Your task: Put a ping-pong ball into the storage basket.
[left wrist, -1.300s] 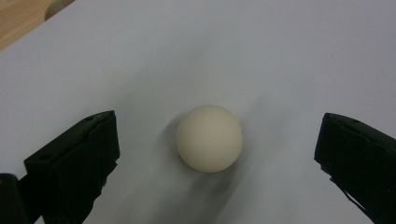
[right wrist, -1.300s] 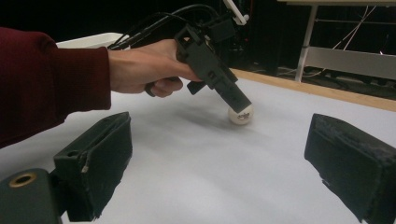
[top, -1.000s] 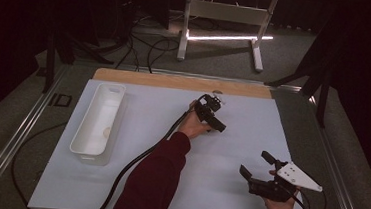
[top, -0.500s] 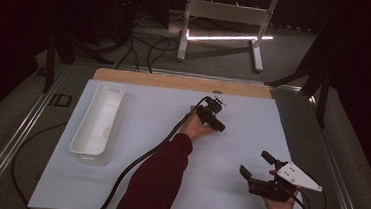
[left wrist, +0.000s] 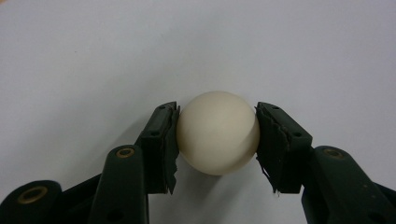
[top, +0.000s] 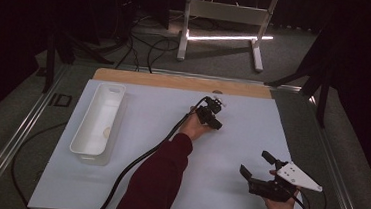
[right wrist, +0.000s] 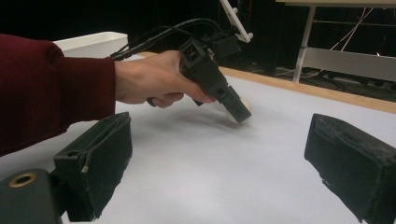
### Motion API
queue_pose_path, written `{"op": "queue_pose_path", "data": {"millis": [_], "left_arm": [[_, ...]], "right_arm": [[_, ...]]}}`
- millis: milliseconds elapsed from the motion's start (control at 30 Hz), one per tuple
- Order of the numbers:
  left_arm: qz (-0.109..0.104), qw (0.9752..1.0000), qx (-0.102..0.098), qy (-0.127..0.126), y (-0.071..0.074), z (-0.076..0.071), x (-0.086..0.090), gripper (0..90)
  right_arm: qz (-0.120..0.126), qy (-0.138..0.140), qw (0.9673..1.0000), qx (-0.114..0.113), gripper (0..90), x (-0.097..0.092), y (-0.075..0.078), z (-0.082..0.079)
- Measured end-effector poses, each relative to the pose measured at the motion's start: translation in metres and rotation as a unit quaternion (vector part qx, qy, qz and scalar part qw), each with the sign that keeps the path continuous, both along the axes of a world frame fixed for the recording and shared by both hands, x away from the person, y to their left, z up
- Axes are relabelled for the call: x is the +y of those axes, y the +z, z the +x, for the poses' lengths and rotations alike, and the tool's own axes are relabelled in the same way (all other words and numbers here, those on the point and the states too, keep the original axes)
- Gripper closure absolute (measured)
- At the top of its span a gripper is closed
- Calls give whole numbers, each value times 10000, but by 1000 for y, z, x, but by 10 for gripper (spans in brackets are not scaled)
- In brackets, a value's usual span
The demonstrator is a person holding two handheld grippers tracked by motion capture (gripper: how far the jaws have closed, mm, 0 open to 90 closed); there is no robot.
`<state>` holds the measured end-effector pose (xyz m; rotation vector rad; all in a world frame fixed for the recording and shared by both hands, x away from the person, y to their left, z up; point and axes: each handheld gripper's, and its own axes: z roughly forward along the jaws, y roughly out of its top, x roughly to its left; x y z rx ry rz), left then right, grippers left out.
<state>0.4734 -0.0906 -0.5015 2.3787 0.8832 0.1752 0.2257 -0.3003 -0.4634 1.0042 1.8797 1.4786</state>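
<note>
The left gripper [left wrist: 217, 140] has just closed its two black jaws on a cream-white ball [left wrist: 217, 132]; in the left gripper view the pads press the ball from both sides, right at its widest part. The ball sits low over the pale sheet [top: 141, 131] that covers the table, toward the far middle of it.

The right gripper [top: 258, 166] has its jaws spread wide with nothing between them; it hovers near the front right corner of the sheet, well apart from the ball.

A long white tray [top: 81, 136] lies on the left of the sheet, with one small pale object resting on its floor.

The left arm, in a dark red sleeve [top: 155, 182], stretches forward across the sheet, and the hand [right wrist: 152, 84] tilts its gripper downward. The right hand [top: 279, 208] enters from the bottom edge.
</note>
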Motion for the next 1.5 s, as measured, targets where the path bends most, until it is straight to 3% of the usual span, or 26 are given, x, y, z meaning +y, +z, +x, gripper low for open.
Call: {"op": "queue_pose_path", "data": {"millis": [533,1100,1367,1500], "left_arm": [[10,9997,-239,-88,25,-9,8,517],[-62,9994,-278,-214,44,-14,16,517],[-118,9992,-359,-156,52,-16,21,516],[-36,9992,-357,-160,55,-16,23,517]], "right_arm": [[-22,26,10000,-7,72,2,0,0],[-37,48,10000,5,72,5,0,0],[-45,60,10000,8,72,6,-1,0],[-35,52,10000,2,72,5,-1,0]]}}
